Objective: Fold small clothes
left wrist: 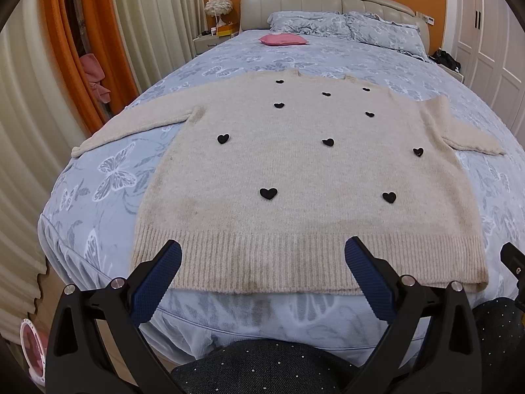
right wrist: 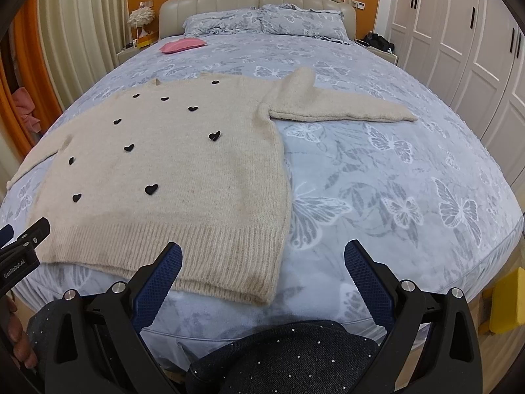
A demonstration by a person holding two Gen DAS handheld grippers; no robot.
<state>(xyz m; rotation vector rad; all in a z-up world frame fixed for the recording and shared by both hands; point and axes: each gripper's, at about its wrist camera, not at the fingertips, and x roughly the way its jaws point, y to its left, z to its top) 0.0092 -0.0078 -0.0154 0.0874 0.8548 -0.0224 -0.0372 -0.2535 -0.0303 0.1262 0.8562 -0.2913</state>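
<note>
Both cameras sit low at the foot of the bed (left wrist: 98, 170), each looking forward between its own wide-parted jaws toward the headboard (left wrist: 295, 3). The left view faces the sweater (left wrist: 295, 170) squarely: the hem lies just past the jaw tips and spans beyond both. The right view stands further right; the sweater (right wrist: 170, 164) lies ahead of its left jaw, bare bedding ahead of its right. Both share the sweater, pillows (right wrist: 262, 21), pink cushion (right wrist: 182, 46) and headboard. Each view catches the other gripper at its edge: right gripper (left wrist: 512, 262), left gripper (right wrist: 23, 239).
</note>
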